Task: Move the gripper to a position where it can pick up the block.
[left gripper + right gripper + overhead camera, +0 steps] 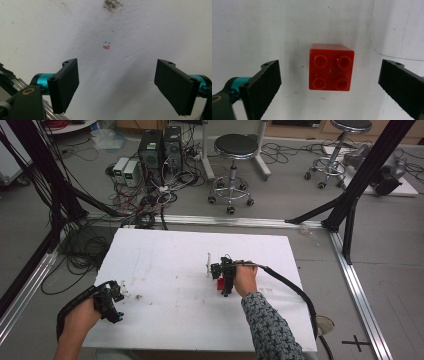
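A red square brick (331, 67) with studs on top sits on the white table (165, 265). My right gripper (329, 87) hangs open straight above it, one black jaw on each side and neither touching. In the high view the brick (220, 284) shows as a red patch under the right gripper (223, 276), which a hand holds over the table's middle right. My left gripper (120, 87) is open over bare white table with nothing between its jaws. In the high view it (111, 301) rests at the table's near left edge.
A small orange and blue mark (107, 46) and a grey smudge (112, 4) lie on the table ahead of the left gripper. A thick black cable (290, 285) trails from the right gripper across the table's right side. Stools (234, 150), boxes and cables stand on the floor beyond.
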A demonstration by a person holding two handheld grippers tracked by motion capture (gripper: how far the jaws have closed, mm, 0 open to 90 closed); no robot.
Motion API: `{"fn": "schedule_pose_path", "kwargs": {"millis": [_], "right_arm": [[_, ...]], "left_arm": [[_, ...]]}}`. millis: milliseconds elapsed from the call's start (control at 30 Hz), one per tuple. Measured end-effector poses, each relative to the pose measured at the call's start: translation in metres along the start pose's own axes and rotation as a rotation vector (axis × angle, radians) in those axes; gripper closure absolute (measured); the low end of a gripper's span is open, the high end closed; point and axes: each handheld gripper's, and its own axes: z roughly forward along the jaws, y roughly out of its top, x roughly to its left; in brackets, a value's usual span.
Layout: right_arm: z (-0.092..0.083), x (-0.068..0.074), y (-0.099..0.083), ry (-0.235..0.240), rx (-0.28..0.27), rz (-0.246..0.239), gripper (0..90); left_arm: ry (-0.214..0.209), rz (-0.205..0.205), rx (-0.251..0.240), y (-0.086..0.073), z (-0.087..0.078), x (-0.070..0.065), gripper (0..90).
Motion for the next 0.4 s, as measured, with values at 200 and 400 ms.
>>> {"fn": "schedule_pose_path", "kwargs": {"millis": [200, 400], "right_arm": [[0.0020, 0.0005, 0.0010, 0.005, 0.008, 0.006, 3.6], [0.0008, 0.0014, 0.0010, 0.007, 0.004, 0.019, 3.6]], "left_arm": [[-0.002, 0.003, -0.001, 0.0002, 0.0001, 0.0001, 20.2], [0.001, 0.002, -0.005, 0.0003, 0.0000, 0.0000, 20.2]]}}
